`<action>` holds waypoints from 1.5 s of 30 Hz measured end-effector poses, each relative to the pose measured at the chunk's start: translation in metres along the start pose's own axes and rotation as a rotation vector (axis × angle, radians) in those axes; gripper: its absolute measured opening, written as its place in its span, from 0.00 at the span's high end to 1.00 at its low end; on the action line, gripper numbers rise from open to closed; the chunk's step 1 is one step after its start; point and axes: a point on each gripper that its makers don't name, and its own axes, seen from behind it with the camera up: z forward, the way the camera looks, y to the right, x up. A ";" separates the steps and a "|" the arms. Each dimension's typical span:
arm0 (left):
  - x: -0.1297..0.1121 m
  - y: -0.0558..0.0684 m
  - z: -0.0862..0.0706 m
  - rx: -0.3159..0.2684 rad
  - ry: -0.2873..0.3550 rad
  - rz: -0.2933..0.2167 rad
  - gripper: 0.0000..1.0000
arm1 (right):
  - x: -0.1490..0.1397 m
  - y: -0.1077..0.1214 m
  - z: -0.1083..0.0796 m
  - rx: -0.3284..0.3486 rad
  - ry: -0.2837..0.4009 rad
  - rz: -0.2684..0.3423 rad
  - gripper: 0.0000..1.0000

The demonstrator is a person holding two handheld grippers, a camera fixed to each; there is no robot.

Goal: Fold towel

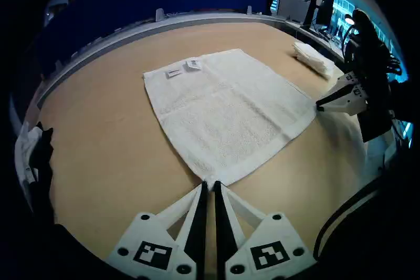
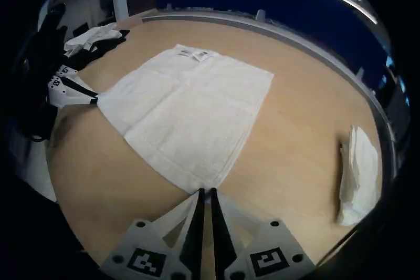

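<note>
Left gripper view looks along the left gripper (image 1: 209,185), whose fingers are drawn almost together with only a thin slit between them, their tips right at the near corner of the towel (image 1: 226,112). Whether any cloth is actually pinched there I cannot tell. The right gripper (image 2: 205,193) stands the same way in the right gripper view: fingers nearly closed, tips at the towel's neighbouring corner on the same near edge, and again the hold on the cloth is unclear. Each gripper also appears farther off in the other's view, with its nose against its own towel corner. The towel lies spread flat and single-layered on the bench (image 1: 105,138), with two small labels (image 1: 184,69) at its far edge, so no fold has been made yet. I judge the step in hand to be taking hold of the two near corners, the start of the first fold. The next move calls for a sure pinch on both corners. The two grippers should then rise together and carry the near edge over the towel toward the labelled far edge, level and in step so the edges meet squarely without dragging the towel across the bench. Beyond the towel's right side rests a folded stack (image 2: 359,175) of white cloth, well apart from it, and off its left side lies a dark heap (image 2: 89,43) with something white on it.
</note>
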 end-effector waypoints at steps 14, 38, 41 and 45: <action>0.001 0.002 0.000 -0.001 -0.002 0.006 0.90 | -0.002 0.003 0.000 -0.003 -0.008 -0.008 0.65; -0.003 0.001 0.006 0.001 -0.006 0.009 0.91 | -0.003 -0.004 0.001 0.020 -0.001 0.039 0.90; -0.002 0.001 0.004 -0.001 -0.004 0.007 0.91 | -0.001 -0.003 -0.001 0.020 0.005 0.042 0.91; 0.000 0.001 0.000 -0.002 -0.001 0.007 0.91 | 0.001 -0.002 -0.004 0.026 0.008 0.039 0.92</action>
